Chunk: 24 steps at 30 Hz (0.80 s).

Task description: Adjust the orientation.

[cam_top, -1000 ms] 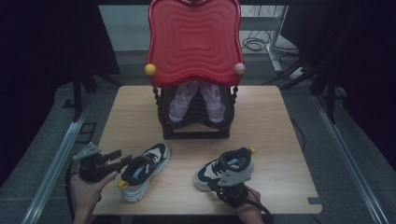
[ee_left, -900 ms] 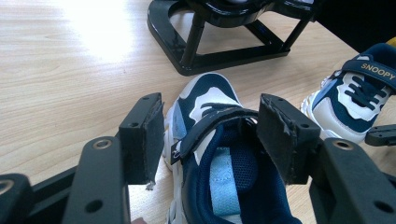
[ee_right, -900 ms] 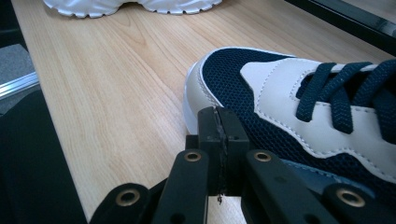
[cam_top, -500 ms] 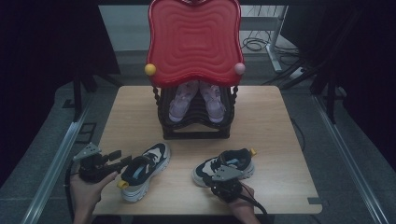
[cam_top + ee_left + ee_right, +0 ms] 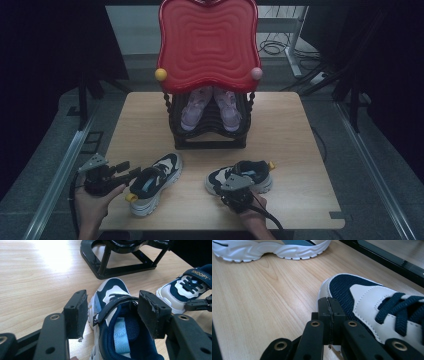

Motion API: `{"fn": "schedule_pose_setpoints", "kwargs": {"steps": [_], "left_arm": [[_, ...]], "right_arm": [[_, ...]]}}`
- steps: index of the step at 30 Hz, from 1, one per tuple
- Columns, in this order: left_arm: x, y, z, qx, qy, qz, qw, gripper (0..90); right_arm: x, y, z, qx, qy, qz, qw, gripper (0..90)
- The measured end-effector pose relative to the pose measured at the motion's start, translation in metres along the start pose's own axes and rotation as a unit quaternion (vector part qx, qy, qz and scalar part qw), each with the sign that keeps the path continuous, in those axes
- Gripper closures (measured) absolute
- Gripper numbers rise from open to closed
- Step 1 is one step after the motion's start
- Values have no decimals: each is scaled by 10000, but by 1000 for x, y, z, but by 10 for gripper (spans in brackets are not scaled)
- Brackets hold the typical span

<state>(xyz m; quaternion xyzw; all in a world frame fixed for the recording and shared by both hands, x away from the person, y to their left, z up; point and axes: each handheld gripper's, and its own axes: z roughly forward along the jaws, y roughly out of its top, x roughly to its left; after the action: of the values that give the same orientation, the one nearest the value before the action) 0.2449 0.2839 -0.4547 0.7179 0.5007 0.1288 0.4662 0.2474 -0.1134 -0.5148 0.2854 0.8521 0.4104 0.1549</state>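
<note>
Two navy-and-white kids' sneakers lie on the wooden table [image 5: 290, 130]. The left sneaker [image 5: 155, 181] [image 5: 112, 288] points away from me. My left gripper [image 5: 128, 171] [image 5: 115, 313] is open, its pads [image 5: 76, 315] on either side of the heel opening and strap, not touching them. The right sneaker [image 5: 242, 175] [image 5: 362, 297] lies crosswise, with "SNOOPY" on its strap. My right gripper [image 5: 233, 188] [image 5: 329, 312] is shut with nothing visible between its jaws, low on the table against the toe's side.
A black shoe rack [image 5: 210, 125] [image 5: 117, 262] stands mid-table with a pair of pink shoes [image 5: 210, 106] in it, under a tall red wavy panel [image 5: 207, 45]. Bare tabletop lies left and right of the rack. The table's front edge is just behind both hands.
The right sneaker has turned slightly and lies more level across the table, the right gripper staying at its near side. The left gripper and left sneaker have hardly moved.
</note>
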Motion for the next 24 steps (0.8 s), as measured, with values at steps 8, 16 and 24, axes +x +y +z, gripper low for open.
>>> {"fn": "schedule_pose_setpoints", "kwargs": {"steps": [8, 16, 24], "left_arm": [[0, 0, 0, 1, 5, 1, 10000, 417], [0, 0, 0, 1, 2, 12, 10000, 417], [1, 0, 0, -8, 2, 1, 10000, 417]], "right_arm": [[-1, 6, 6, 29, -134, 43, 9999, 895], [2, 11, 15, 50, -196, 6, 9998, 896], [0, 15, 21, 36, -332, 17, 9994, 896]]}}
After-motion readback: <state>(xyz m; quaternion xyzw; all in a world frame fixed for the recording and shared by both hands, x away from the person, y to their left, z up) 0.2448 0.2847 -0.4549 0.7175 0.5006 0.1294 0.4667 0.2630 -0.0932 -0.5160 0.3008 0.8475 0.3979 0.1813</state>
